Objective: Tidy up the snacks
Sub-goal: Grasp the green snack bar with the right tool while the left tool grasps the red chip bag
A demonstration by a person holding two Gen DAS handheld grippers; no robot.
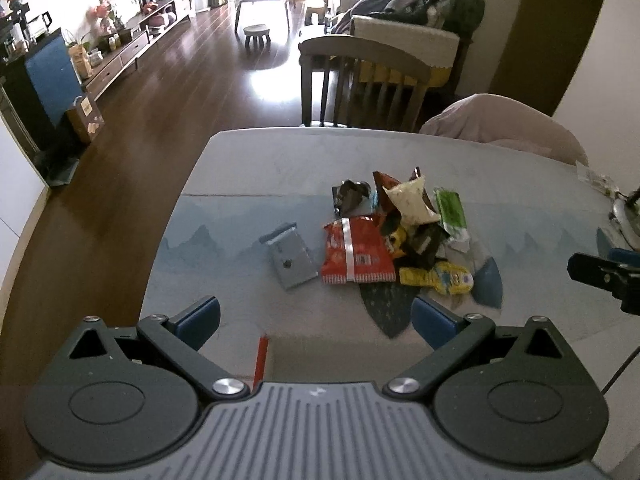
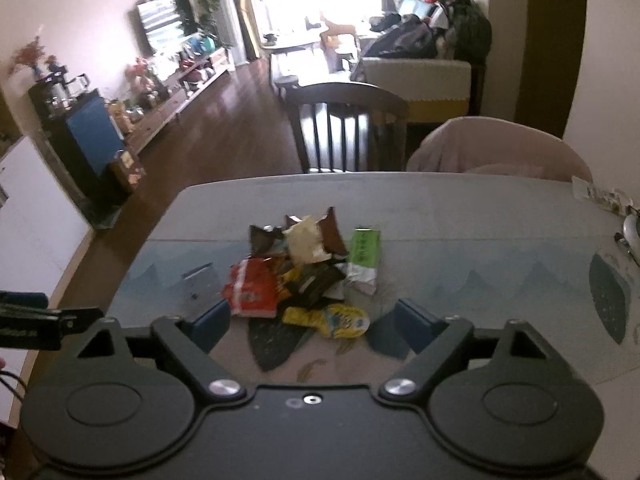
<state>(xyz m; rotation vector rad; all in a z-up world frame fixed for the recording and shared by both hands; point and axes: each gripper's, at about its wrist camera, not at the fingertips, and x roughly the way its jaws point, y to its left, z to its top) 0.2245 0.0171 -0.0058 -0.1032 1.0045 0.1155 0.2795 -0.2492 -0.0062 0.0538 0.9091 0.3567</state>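
A heap of snack packets lies mid-table: a red packet (image 1: 356,254) (image 2: 254,290), a yellow one (image 1: 438,278) (image 2: 332,318), a green one (image 1: 452,212) (image 2: 363,256), a cream one (image 1: 412,200) (image 2: 306,246) and dark wrappers (image 1: 350,196). My left gripper (image 1: 318,318) hangs open above the table's near side, short of the pile, nothing between its fingers. My right gripper (image 2: 314,326) is open too, its blue pads flanking the view of the yellow packet from above without touching it.
A grey flat stand (image 1: 290,258) lies left of the pile. A box with a red edge (image 1: 262,354) sits under the left gripper. The table (image 1: 260,168) has a wooden chair (image 1: 360,80) and a cloth-covered chair (image 1: 500,124) behind its far edge. Small items (image 2: 600,194) sit far right.
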